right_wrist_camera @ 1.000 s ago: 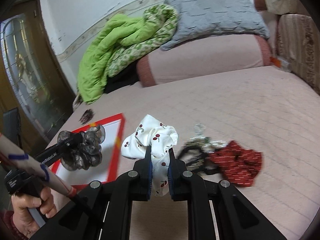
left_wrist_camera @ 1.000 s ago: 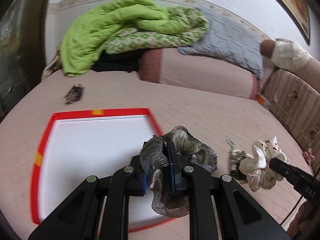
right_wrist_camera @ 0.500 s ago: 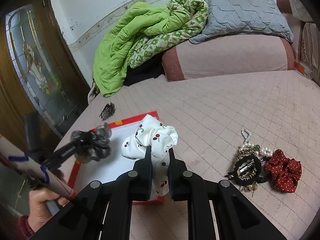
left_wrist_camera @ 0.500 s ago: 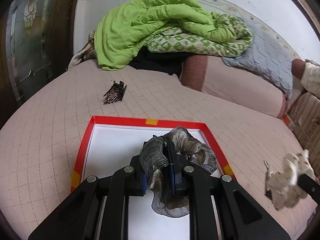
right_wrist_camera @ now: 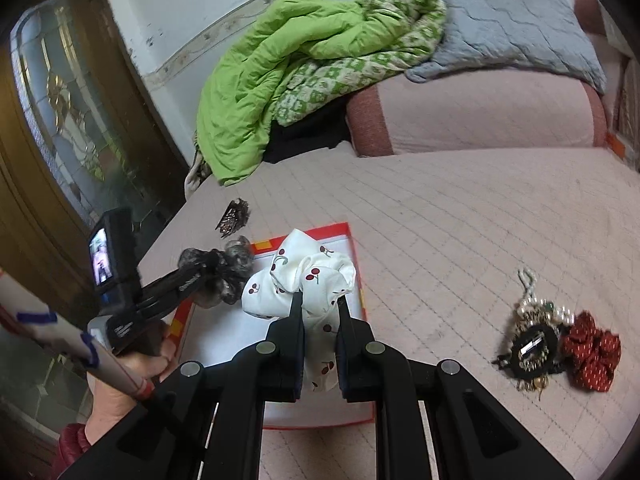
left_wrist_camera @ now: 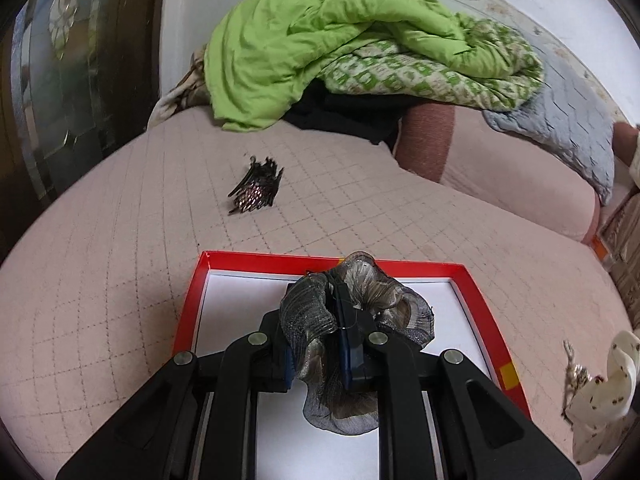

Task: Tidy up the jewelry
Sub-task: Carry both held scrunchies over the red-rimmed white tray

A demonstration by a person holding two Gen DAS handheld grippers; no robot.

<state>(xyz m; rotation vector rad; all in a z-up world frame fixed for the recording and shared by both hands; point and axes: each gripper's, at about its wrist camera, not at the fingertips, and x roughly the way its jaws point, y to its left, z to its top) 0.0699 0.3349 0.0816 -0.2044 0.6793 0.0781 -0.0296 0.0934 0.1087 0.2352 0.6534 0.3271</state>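
My left gripper (left_wrist_camera: 320, 320) is shut on a grey shimmery scrunchie (left_wrist_camera: 376, 304) and holds it above the white tray with a red rim (left_wrist_camera: 400, 268). My right gripper (right_wrist_camera: 319, 300) is shut on a white cherry-print scrunchie (right_wrist_camera: 304, 276), over the same tray (right_wrist_camera: 362, 292). The grey scrunchie also shows in the right wrist view (right_wrist_camera: 224, 276), left of the white one. The white scrunchie shows at the right edge of the left wrist view (left_wrist_camera: 604, 396).
A dark hair claw (left_wrist_camera: 256, 192) lies on the pink quilted bed beyond the tray. A pile of jewelry with a black clip (right_wrist_camera: 532, 344) and a red dotted scrunchie (right_wrist_camera: 592, 360) lies to the right. A green blanket (left_wrist_camera: 328, 40) and pillows sit at the back.
Both grippers have moved left and forward with their scrunchies, so they now hang over the tray. The jewelry pile has fallen behind to the right.
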